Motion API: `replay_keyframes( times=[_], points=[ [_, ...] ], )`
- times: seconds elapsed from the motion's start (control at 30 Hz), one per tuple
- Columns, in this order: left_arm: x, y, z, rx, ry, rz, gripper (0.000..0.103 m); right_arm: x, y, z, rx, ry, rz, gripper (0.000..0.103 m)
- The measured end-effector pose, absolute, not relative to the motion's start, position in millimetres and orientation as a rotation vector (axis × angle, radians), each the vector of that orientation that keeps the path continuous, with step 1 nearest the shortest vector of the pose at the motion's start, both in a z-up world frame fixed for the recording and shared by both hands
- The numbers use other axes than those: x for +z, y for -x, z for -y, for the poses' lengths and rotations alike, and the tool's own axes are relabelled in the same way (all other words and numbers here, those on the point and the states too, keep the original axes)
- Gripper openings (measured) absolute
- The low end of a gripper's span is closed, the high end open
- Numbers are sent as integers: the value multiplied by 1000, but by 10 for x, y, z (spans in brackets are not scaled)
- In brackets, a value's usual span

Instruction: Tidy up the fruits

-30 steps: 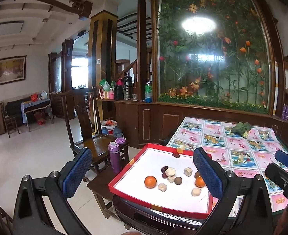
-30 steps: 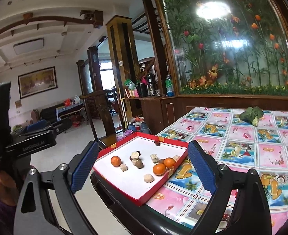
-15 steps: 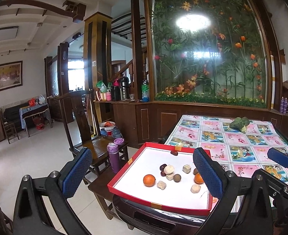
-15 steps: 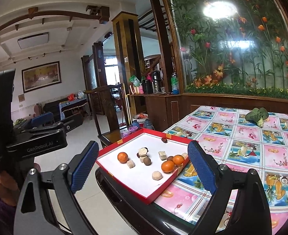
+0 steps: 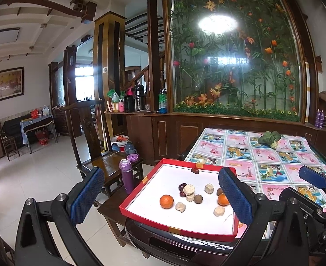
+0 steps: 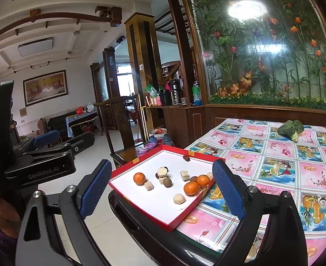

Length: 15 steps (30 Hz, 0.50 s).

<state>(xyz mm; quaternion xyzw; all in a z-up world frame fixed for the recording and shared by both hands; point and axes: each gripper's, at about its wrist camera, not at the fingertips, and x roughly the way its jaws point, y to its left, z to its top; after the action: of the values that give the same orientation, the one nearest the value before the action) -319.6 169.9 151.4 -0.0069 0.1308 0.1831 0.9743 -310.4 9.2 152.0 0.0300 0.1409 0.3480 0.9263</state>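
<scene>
Three oranges (image 6: pixel 139 178) lie loose in the red tray (image 5: pixel 176 226) at the table's near corner, ahead of and below both your grippers; your right gripper (image 6: pixel 162 185), fingers apart and empty like the left gripper (image 5: pixel 163 196), frames them more squarely

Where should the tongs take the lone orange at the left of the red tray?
Across its widest middle, coming down from above. The orange is round, so any pad line works. It sits apart from the pale lump beside it, and the left tongs stand open, wide enough to straddle it.
</scene>
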Motion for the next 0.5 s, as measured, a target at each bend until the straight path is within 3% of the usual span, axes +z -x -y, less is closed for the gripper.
replay_keyframes(
  times=[0.5],
  points=[
    [1520,3197,-1698,367,13,-264,103,1531,3132,-122,715,-50,-276,92]
  ],
)
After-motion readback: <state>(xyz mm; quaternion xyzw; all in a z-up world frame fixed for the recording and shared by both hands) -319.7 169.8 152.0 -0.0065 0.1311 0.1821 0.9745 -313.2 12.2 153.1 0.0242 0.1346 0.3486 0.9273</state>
